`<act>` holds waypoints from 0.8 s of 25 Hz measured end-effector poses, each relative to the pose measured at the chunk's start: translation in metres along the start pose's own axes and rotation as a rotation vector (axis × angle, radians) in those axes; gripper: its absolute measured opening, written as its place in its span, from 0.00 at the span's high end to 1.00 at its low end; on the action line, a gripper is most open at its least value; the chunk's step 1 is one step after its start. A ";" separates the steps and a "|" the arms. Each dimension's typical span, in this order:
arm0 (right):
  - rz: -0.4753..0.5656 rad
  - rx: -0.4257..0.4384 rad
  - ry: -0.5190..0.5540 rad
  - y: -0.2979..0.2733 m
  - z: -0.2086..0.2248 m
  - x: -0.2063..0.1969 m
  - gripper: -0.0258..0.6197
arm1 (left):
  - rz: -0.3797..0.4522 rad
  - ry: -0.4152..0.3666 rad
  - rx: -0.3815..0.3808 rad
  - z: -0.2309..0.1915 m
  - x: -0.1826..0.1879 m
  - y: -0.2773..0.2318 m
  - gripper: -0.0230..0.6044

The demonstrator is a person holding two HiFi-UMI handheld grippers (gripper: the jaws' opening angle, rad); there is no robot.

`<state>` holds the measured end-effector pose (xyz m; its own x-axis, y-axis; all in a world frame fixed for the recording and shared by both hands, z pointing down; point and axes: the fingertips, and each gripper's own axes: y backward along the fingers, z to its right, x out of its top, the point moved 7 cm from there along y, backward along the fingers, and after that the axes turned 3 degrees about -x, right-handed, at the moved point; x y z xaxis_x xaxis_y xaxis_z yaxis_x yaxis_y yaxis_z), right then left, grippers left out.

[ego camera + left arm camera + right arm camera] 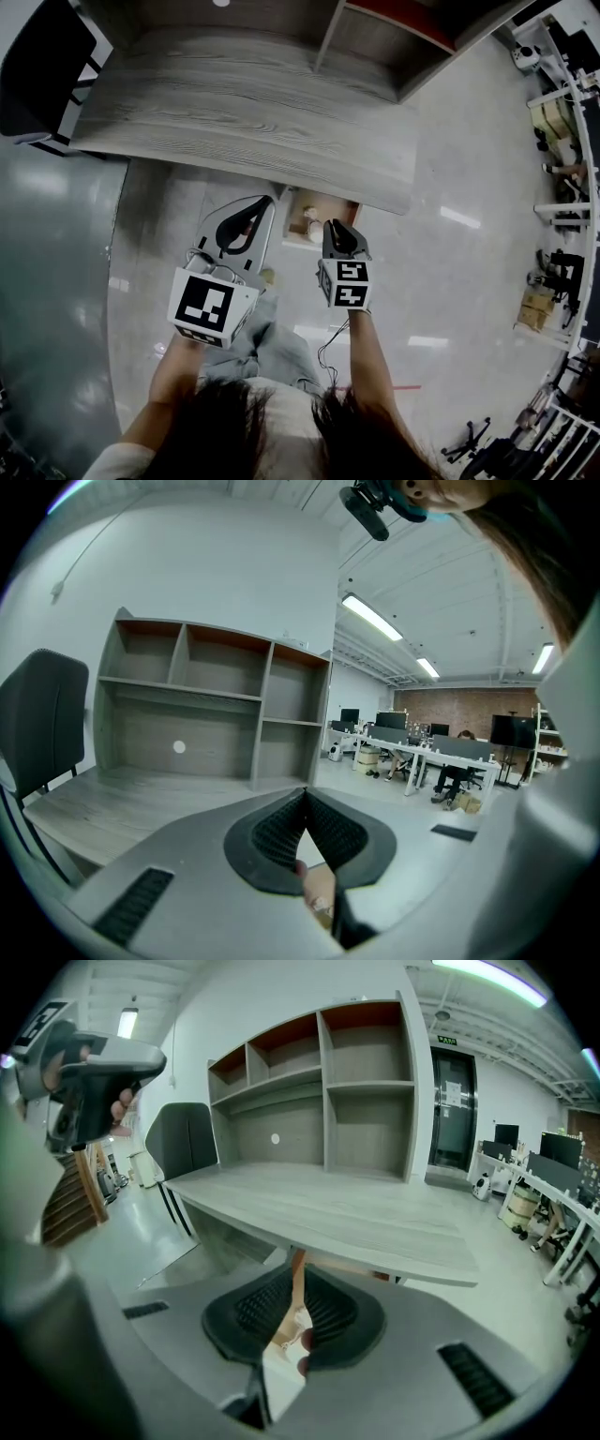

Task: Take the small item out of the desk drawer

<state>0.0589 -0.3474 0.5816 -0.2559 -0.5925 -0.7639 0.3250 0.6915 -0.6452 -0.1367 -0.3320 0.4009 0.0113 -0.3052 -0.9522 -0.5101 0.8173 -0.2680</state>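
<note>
Under the front edge of the grey wooden desk [234,122], the drawer [296,199] stands open, its inside brown. Small pale items [310,223] lie in it; what they are is too small to tell. My left gripper [269,200] hovers just left of the drawer, its tips meeting with nothing between them. Just in front of the drawer my right gripper [331,225] is shut and empty, pointing down at it. In the right gripper view the jaws [296,1258] meet below the desk edge [375,1260]. In the left gripper view the tips [305,794] touch.
A shelf unit [375,47] stands on the back of the desk. A dark chair [42,75] is at the desk's left end. The person's legs in grey trousers [272,347] are below the grippers. Office desks and people [441,752] fill the room to the right.
</note>
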 end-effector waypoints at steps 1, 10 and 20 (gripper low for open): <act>-0.014 0.003 0.000 -0.004 -0.001 -0.003 0.91 | -0.003 0.001 0.000 -0.002 -0.001 -0.001 0.94; -0.143 0.023 0.003 -0.040 -0.003 -0.034 0.87 | -0.025 0.009 0.006 -0.016 -0.014 -0.003 0.94; -0.255 0.033 0.006 -0.069 -0.004 -0.065 0.78 | -0.061 0.025 0.027 -0.031 -0.029 -0.005 0.94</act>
<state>0.0499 -0.3547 0.6759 -0.3383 -0.7434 -0.5770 0.2785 0.5066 -0.8160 -0.1611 -0.3423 0.4345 0.0196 -0.3664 -0.9302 -0.4860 0.8096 -0.3292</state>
